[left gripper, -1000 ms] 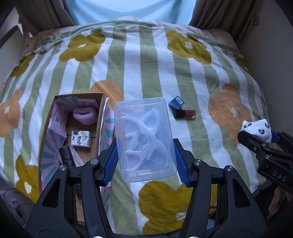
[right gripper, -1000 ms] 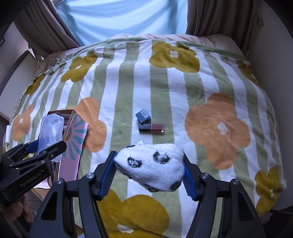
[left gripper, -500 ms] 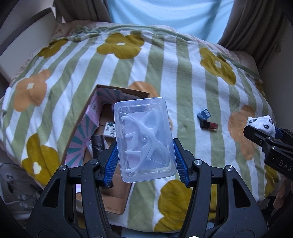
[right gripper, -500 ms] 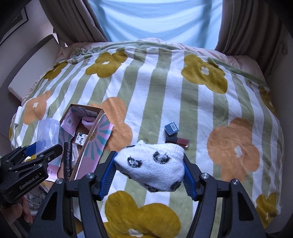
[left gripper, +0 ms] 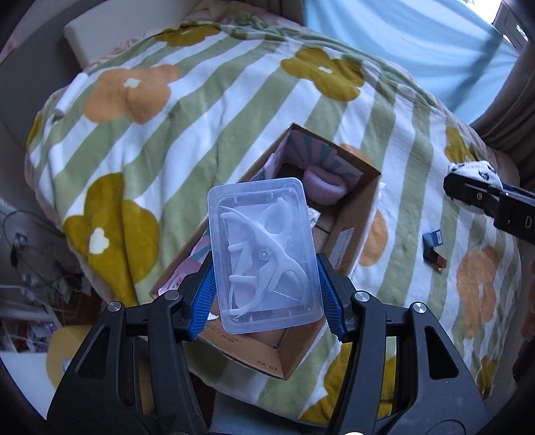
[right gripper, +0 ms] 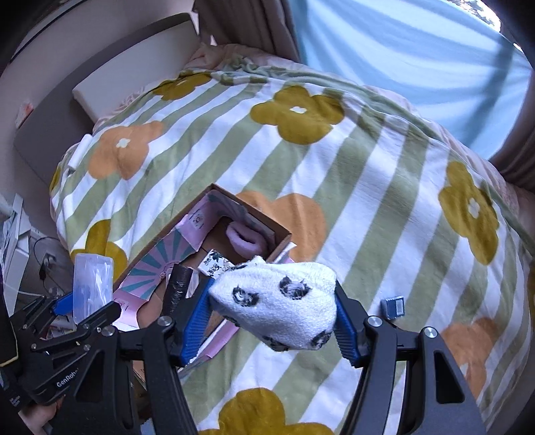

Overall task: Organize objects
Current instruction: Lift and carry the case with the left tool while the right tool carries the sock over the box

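Note:
My left gripper (left gripper: pixel 264 297) is shut on a clear plastic case (left gripper: pixel 262 254) with a white clip inside, held above the near end of an open cardboard box (left gripper: pixel 354 217). My right gripper (right gripper: pixel 272 318) is shut on a white sock (right gripper: pixel 277 304) with dark paw prints, hanging just right of that box (right gripper: pixel 277 231). The box lies on the flowered blanket (left gripper: pixel 200 110) and holds a lilac scrunchie (left gripper: pixel 321 190), a small patterned packet (right gripper: pixel 215 262) and a dark roll (right gripper: pixel 177 291). A small blue box (left gripper: pixel 433 238) and a dark red tube (left gripper: pixel 434 259) lie on the blanket to the right.
The bed's edge drops off at the left, with cables and clutter on the floor (left gripper: pixel 30 267). A white cushion (right gripper: pixel 133 73) lies at the bed's far left. Curtains (right gripper: pixel 250 23) and a bright window (right gripper: pixel 401 50) stand behind the bed.
Both grippers have swung to the left and rolled, each keeping its load. The box now sits under the clear case, and the sock has come up beside the box's right wall.

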Tool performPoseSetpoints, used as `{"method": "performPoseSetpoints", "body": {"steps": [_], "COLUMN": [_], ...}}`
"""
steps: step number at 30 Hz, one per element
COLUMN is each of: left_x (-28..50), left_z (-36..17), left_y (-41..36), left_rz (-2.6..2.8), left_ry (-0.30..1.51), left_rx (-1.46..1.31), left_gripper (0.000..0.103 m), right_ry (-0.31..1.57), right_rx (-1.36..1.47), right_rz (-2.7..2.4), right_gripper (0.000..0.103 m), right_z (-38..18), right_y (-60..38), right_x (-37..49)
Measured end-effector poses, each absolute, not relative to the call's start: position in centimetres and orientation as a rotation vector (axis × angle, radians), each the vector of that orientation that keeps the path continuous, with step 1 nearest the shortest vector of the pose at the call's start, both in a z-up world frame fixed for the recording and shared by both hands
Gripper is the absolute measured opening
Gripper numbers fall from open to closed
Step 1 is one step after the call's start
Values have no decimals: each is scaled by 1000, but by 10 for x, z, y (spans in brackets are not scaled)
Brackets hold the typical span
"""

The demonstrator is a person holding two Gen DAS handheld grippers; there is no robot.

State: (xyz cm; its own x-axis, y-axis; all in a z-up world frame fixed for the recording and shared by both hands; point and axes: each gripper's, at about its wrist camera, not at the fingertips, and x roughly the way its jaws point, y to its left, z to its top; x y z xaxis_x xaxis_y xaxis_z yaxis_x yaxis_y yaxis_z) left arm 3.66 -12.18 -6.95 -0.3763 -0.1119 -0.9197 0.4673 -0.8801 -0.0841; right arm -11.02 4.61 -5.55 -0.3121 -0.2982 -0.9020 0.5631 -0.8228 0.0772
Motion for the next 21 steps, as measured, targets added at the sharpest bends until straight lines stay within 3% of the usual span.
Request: {"method": "performPoseSetpoints", "body": {"steps": [9,21], "left_x": [40,7], "left_z": [-127,-180], "left_y": [-132,-125], "left_rz": [-2132,-2095], "left_ry": [604,605], "left_rx": [1555,1606], "left_gripper": [53,53], "right_ry": [486,589], "right_rx": [1408,1462], "right_rz": [-1945,-1781], "right_gripper": [61,61], "right_z": [-105,-188], "right_y": [-33,-90], "right_x": [-142,-176]}}
